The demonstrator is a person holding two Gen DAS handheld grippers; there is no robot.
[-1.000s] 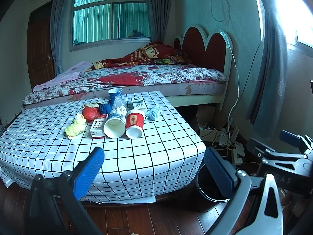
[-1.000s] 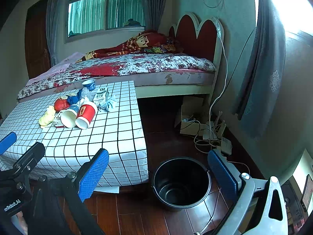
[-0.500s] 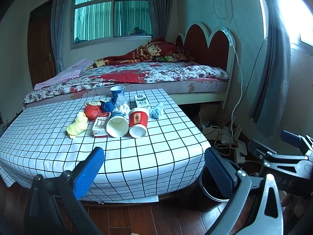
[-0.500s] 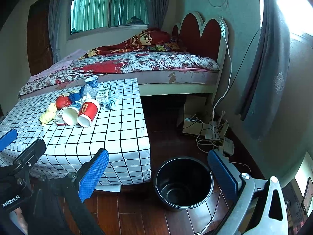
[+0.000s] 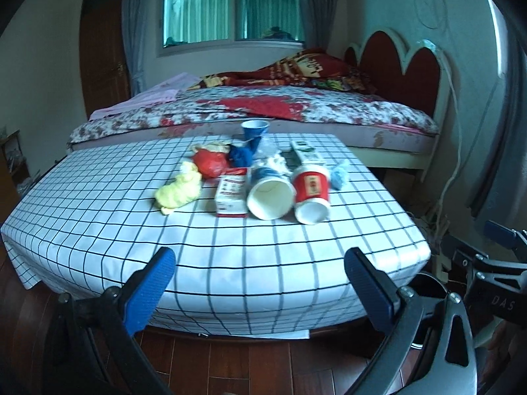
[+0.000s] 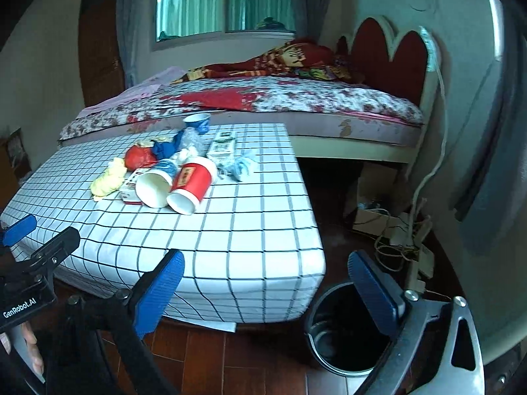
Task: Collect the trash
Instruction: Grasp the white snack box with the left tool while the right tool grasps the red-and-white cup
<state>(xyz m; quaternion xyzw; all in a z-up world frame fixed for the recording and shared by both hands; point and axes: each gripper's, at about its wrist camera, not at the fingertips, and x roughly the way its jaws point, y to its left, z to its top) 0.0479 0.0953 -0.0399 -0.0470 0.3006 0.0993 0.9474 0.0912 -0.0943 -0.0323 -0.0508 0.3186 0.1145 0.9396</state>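
Note:
A pile of trash lies on the checked table point(image 5: 131, 230): a red paper cup point(image 5: 311, 194) and a blue-white cup point(image 5: 270, 194) on their sides, a small red-white box point(image 5: 232, 194), a yellow wad point(image 5: 179, 192), a red wad point(image 5: 210, 163), a blue wad point(image 5: 240, 156), an upright blue cup point(image 5: 255, 131), a carton point(image 5: 306, 151) and a pale blue wad point(image 5: 339, 174). My left gripper point(image 5: 260, 283) is open and empty at the table's front edge. My right gripper point(image 6: 266, 283) is open and empty by the table's right corner, above a black bin point(image 6: 342, 329).
A bed point(image 5: 296, 112) with a floral cover stands behind the table. Cables and a power strip point(image 6: 418, 260) lie on the wooden floor right of the bin. The other gripper shows at each view's edge point(image 5: 494, 273).
Both grippers have moved forward toward the table; the trash pile looks larger and nearer. Both jaws stay open. The trash has not moved.

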